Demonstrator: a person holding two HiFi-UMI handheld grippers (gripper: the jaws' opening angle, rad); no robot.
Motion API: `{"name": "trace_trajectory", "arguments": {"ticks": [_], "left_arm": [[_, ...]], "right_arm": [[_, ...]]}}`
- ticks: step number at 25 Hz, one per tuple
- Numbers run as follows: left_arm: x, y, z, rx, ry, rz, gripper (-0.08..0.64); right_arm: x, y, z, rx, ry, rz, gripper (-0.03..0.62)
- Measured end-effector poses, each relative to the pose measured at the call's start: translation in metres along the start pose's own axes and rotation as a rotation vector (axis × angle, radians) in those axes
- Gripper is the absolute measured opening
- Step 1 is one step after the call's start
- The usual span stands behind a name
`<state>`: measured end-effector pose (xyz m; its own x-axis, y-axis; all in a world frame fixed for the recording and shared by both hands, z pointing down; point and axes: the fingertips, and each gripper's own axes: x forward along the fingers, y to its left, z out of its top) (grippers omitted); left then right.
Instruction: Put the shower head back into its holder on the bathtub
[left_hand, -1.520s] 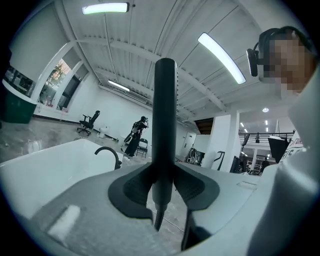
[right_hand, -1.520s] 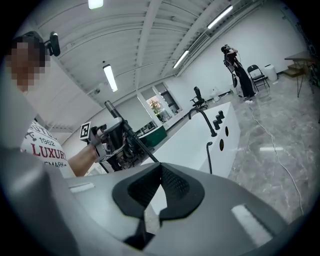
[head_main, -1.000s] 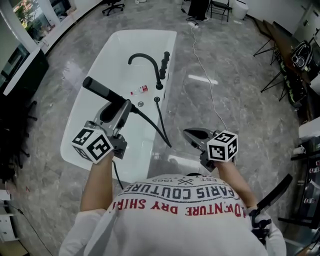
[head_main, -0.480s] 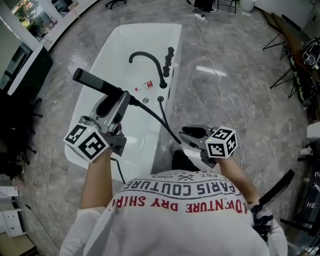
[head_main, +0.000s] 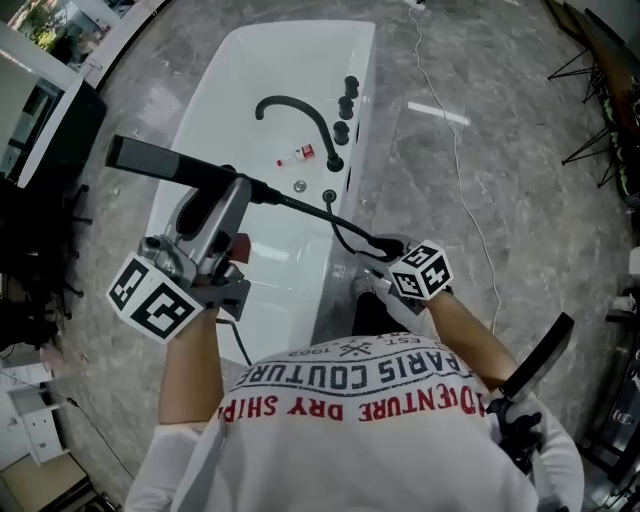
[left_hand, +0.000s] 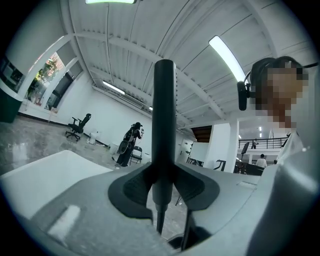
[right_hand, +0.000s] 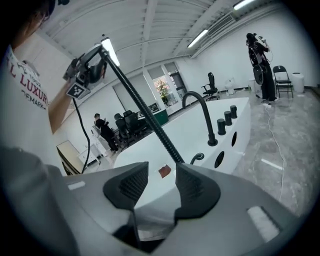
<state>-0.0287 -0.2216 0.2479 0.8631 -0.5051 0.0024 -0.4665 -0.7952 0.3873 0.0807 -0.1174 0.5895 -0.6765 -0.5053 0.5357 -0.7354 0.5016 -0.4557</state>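
The left tongs (head_main: 237, 190) are clamped on the shower head (head_main: 165, 163) at its handle. They carry it level above the bathtub (head_main: 215, 75), well short of its holder (head_main: 330, 197) on the rim beside the tap (head_main: 335, 162). The right tongs (head_main: 383, 250) have just been opening and stand apart, with the hose (head_main: 300, 205) running into the gap unpinched. I'd guess that's to gather the slack loop so it won't drag as the head goes home.
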Motion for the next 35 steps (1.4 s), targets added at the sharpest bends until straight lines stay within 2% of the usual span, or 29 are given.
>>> {"name": "trace_trajectory", "arguments": {"ticks": [4,8,17,21,24,29,33,35], "left_arm": [[-0.001,0.004,0.000,0.030,-0.003,0.008,0.138],[-0.004,0.006,-0.002,0.024,0.000,0.004,0.137],[0.002,0.001,-0.003,0.026,0.020,-0.019,0.137],[0.003,-0.003,0.000,0.026,0.015,-0.034,0.138],[0.002,-0.003,0.001,0.032,0.014,-0.029,0.137],[0.000,0.000,0.000,0.046,0.027,-0.009,0.137],[-0.003,0.013,-0.005,0.083,0.027,0.045,0.137],[-0.006,0.017,-0.010,0.073,0.020,0.057,0.137]], "right_arm": [[0.008,-0.024,0.005,0.029,-0.023,-0.039,0.163],[0.010,-0.041,0.017,0.041,-0.054,-0.083,0.163],[0.041,-0.055,0.028,0.013,-0.015,-0.118,0.184],[0.054,-0.061,0.025,-0.048,0.023,-0.143,0.177],[0.058,-0.068,0.019,-0.118,0.027,-0.174,0.129],[0.062,-0.065,0.012,-0.112,0.026,-0.151,0.122],[0.057,-0.059,0.011,-0.077,0.028,-0.119,0.089],[0.052,-0.054,0.011,-0.056,0.018,-0.094,0.070]]}}
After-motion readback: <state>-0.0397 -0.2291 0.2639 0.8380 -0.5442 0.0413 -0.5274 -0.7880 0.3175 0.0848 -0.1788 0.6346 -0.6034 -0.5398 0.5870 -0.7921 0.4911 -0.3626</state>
